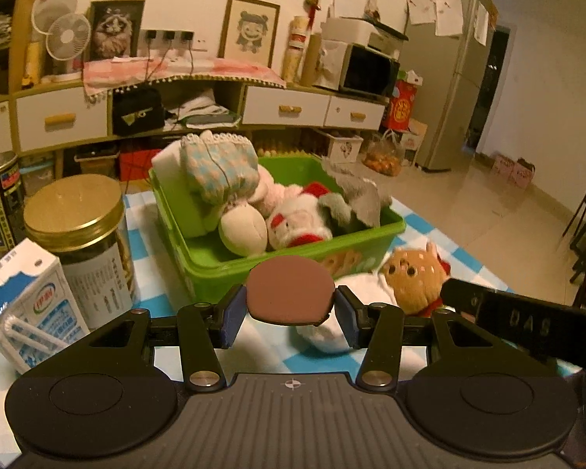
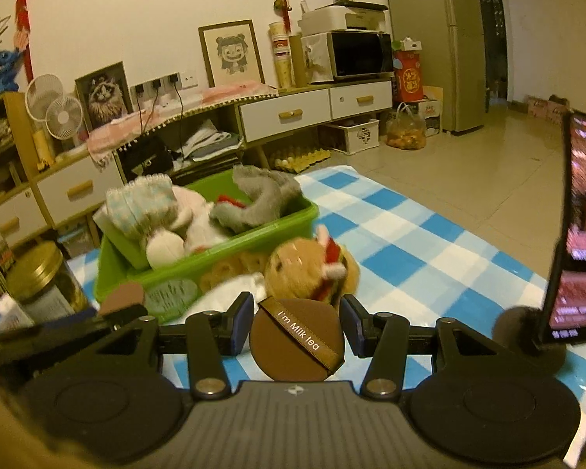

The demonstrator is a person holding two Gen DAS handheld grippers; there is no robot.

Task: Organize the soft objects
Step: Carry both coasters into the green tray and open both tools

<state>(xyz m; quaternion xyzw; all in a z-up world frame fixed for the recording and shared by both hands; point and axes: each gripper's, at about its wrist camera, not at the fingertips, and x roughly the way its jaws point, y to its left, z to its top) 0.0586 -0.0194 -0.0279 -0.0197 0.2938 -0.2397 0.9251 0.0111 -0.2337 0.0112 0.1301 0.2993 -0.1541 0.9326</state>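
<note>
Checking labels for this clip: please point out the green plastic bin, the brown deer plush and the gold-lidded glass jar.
Green plastic bin (image 1: 365, 230): left wrist view, on its near right rim.
Brown deer plush (image 2: 293, 269): right wrist view, on its face.
Gold-lidded glass jar (image 1: 72, 211): left wrist view, on the lid top.

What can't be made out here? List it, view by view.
- Left wrist view: the white soft thing under the brown deer plush is partly hidden by the left hand-held gripper.
- Right wrist view: the gold-lidded glass jar is blurred, its label unreadable.
- Both views: the floor of the green plastic bin is covered by plush toys.
</note>
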